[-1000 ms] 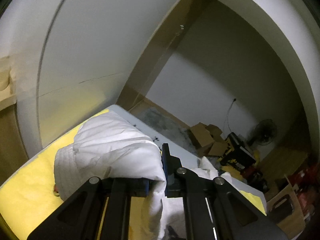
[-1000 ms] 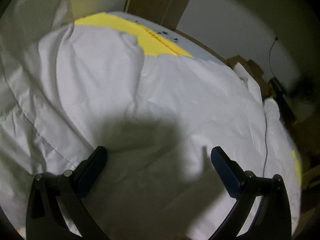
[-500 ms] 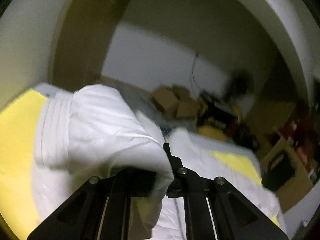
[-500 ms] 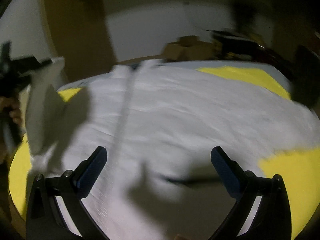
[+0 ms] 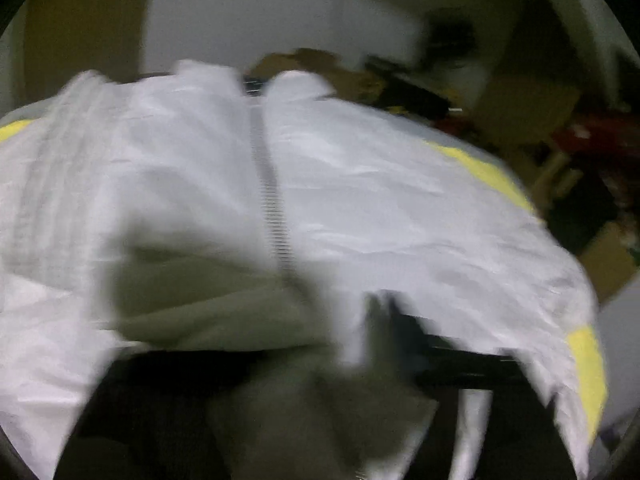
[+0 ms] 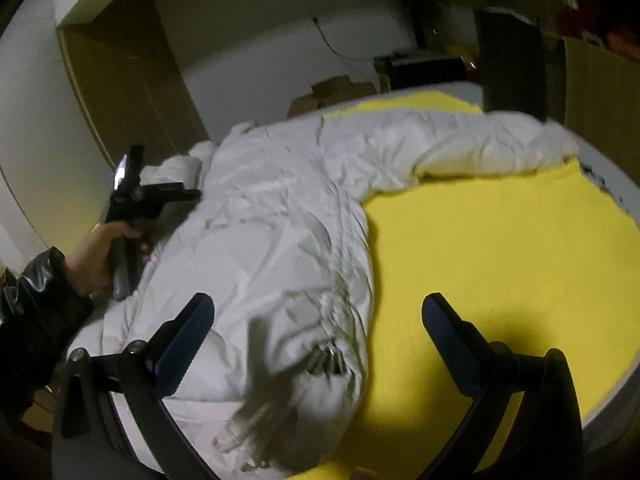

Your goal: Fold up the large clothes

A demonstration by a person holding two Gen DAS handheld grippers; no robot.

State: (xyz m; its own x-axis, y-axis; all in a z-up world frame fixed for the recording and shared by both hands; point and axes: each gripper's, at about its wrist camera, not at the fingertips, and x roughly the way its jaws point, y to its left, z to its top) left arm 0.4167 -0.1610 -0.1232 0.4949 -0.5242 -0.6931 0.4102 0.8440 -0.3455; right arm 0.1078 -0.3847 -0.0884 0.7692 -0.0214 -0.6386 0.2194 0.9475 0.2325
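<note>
Jacket (image 6: 280, 240) sprawls over yellow bed (image 6: 500, 260) as left gripper (image 6: 132, 184) springs open, sleeve just dropped; right gripper (image 6: 316, 340) hovers released. Loose sleeve (image 6: 480, 144) may slide, spoiling the fold.

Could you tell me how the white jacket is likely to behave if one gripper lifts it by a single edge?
The white jacket looks puffy and creased, so it would probably sag and drape rather than hold shape. Its long sleeve trails over the yellow cover and would likely drag behind. The smooth shell may slip between pads.
</note>
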